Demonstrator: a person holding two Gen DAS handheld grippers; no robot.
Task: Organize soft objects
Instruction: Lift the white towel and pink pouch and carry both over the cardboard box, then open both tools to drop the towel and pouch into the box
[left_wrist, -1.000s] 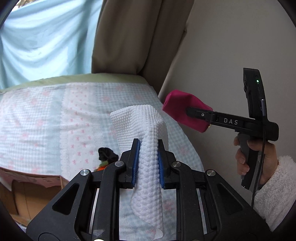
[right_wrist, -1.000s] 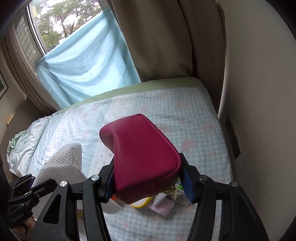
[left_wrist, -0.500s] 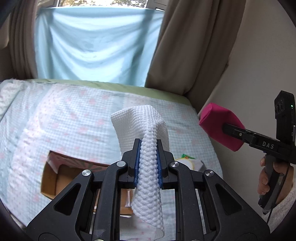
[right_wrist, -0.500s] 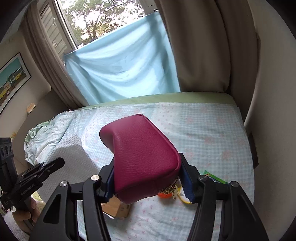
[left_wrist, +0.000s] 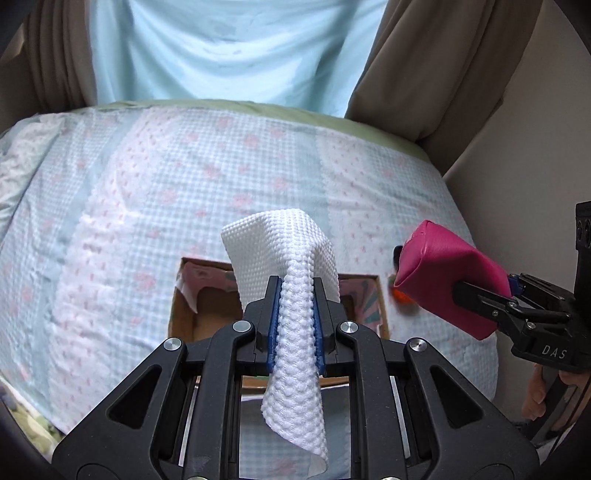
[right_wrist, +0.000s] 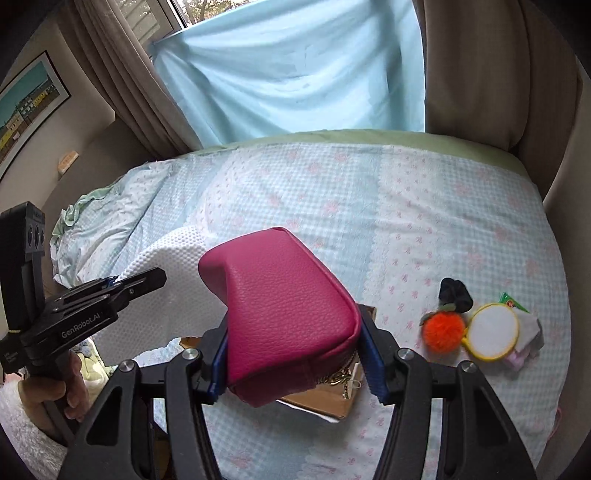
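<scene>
Left tool (left_wrist: 297, 325): clenched on white cloth (left_wrist: 291, 288), which drapes over and below its fingers, above an open box (left_wrist: 192, 306) on the bed (left_wrist: 147, 192). Right tool (right_wrist: 295, 354): grasping pink pouch (right_wrist: 284, 306), held above the bed. Right of the pouch, on the bed: black scrunchie (right_wrist: 456, 293), orange pompom (right_wrist: 443, 330), yellow-rimmed round item (right_wrist: 491, 330).
</scene>
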